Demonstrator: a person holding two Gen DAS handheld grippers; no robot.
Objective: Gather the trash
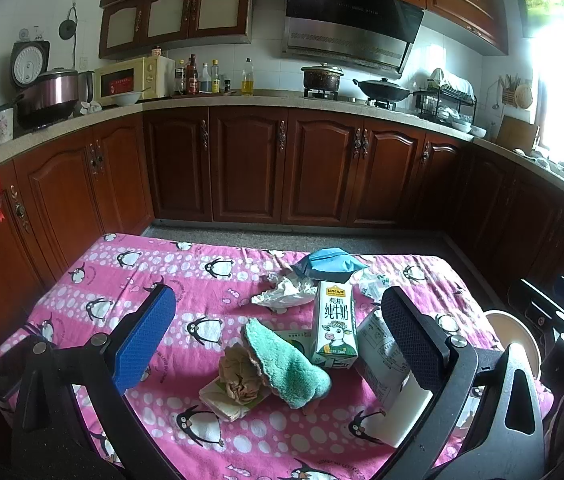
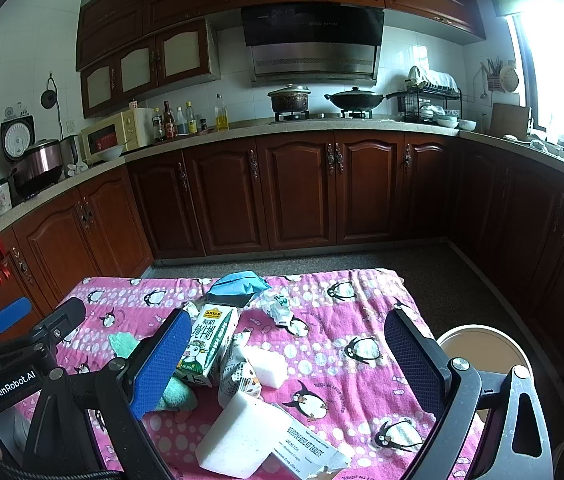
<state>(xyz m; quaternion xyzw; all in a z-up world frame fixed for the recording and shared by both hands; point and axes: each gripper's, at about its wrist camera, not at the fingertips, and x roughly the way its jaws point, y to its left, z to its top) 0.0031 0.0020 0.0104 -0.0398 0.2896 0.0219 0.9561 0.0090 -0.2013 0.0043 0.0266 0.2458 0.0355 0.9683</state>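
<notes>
Right gripper (image 2: 288, 364) open above milk carton (image 2: 207, 344), white foam block (image 2: 238, 436), pink penguin cloth (image 2: 342, 320).

Trash crowds the cloth's (image 2: 362, 312) middle around the upright milk carton (image 2: 206, 344); its right side lies bare.

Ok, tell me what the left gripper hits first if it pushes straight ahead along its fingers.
Probably the fluffy teal cloth, draped between the open left gripper fingers, with the crumpled brown paper beside it. The upright white-and-green milk carton stands just behind. Depth is uncertain.
</notes>
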